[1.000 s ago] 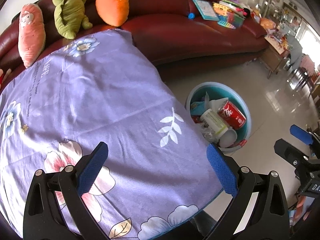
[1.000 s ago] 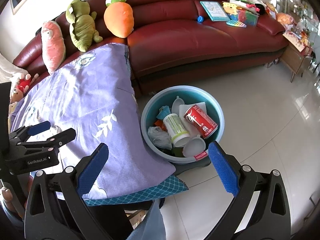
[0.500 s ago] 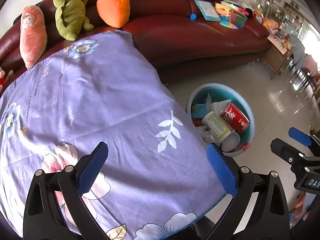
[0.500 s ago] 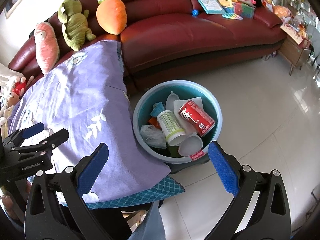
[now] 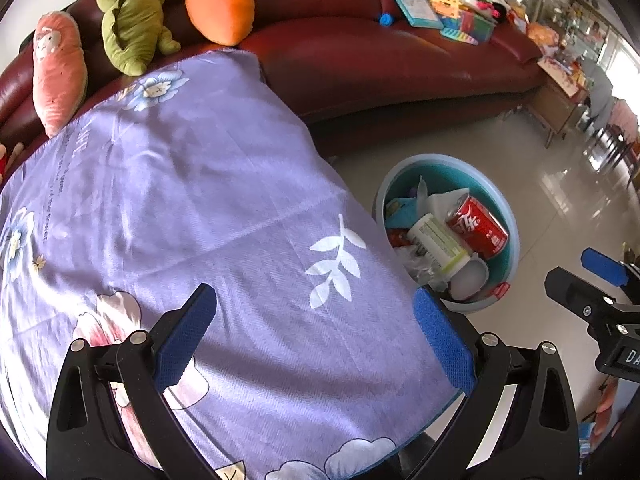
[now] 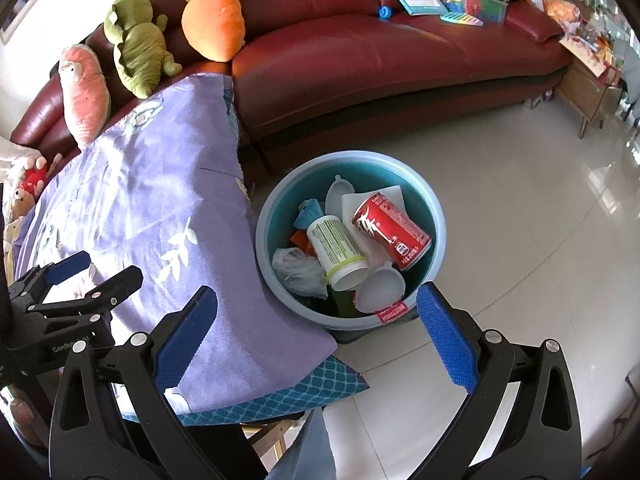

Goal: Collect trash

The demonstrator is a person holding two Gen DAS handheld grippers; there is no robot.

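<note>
Living rm w/ a dark red sofa [image 6: 360, 64] behind a counter under a purple floral cloth [image 5: 180, 208]; plush toys [image 6: 136, 44] line the sofa back. Left gripper [image 5: 316, 336] hovers over the cloth, fingers wide apart, nothing btwn them. Right gripper [image 6: 316, 336] hangs above the tiled floor [image 6: 540, 208], fingers also spread, empty. Blue-green basin [image 6: 438, 216] sits on the floor just ahead of the right gripper, to the right of the left one, holding trash: red can [image 6: 392, 230], white bottle [image 6: 336, 250], crumpled plastic bag [image 6: 298, 272].
</note>
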